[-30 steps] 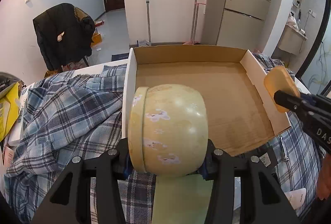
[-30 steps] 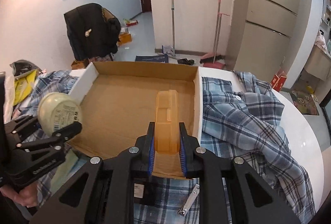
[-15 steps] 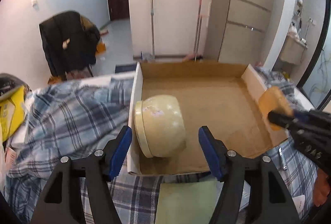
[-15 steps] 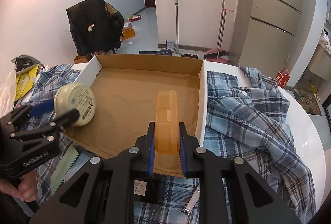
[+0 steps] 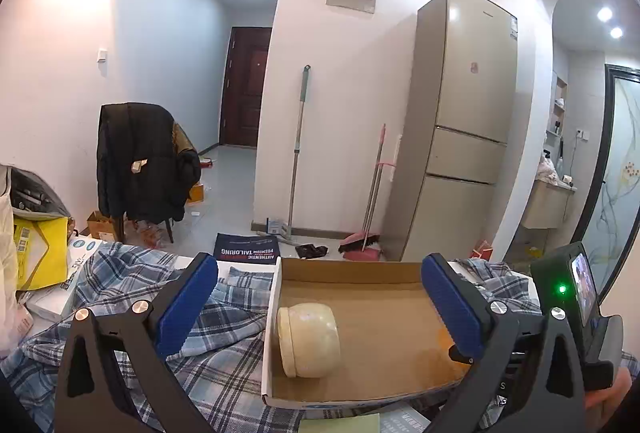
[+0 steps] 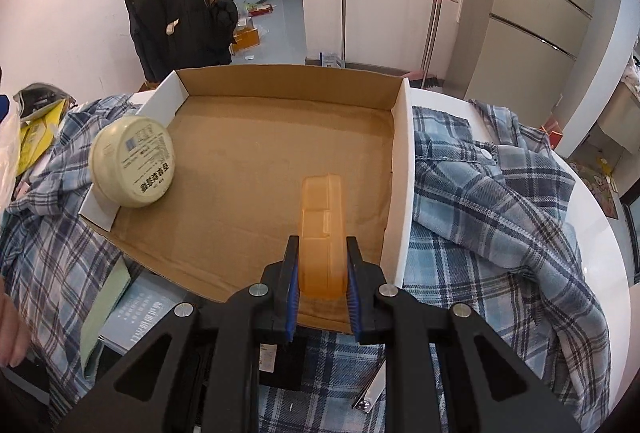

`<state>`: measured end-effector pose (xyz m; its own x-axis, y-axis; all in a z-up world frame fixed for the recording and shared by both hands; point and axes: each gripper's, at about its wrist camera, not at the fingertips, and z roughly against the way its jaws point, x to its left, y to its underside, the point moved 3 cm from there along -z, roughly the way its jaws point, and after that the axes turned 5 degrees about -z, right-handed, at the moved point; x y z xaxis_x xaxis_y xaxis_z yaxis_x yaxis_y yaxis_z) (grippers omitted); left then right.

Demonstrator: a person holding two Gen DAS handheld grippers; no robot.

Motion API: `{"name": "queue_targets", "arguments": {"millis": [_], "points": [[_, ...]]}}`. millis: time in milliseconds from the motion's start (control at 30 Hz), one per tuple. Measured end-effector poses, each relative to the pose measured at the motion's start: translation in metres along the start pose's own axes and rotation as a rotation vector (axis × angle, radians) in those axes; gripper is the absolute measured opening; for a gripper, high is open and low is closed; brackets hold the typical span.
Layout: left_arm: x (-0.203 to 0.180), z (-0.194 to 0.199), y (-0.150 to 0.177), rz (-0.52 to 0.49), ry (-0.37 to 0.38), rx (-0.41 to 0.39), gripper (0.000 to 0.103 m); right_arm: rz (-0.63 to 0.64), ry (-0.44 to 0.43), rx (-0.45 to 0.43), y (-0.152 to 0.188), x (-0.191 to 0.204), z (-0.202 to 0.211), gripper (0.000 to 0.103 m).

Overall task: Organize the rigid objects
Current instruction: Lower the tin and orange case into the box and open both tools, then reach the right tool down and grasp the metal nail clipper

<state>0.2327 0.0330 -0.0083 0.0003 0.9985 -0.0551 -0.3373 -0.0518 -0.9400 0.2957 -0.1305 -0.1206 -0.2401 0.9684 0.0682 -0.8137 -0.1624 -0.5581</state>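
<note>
Your right gripper is clamping the orange case on edge, its long axis pointing away over the cardboard tray floor below. Your left gripper has just been opening and is gaping empty; farther left, the cream jar is lying on its side. The case's far end is hiding what's under it.

A black jacket hung on a chair at middle left, and a tall refrigerator stood at right.
</note>
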Motion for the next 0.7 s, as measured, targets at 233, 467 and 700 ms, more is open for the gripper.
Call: {"name": "queue_targets", "arguments": {"millis": [233,467,700], "points": [[-0.005,0.0,-0.001,-0.025,0.034,0.029,0.103,0.005,0.008,0.027,0.003,0.001,-0.008,0.019],[-0.006,0.016,-0.015,-0.015,0.018,0.003,0.103,-0.029,-0.016,-0.103,-0.006,-0.003,0.027,0.077],[-0.005,0.076,-0.04,-0.062,0.055,-0.084,0.103,-0.083,-0.028,-0.256,-0.015,-0.008,0.107,0.079]]}}
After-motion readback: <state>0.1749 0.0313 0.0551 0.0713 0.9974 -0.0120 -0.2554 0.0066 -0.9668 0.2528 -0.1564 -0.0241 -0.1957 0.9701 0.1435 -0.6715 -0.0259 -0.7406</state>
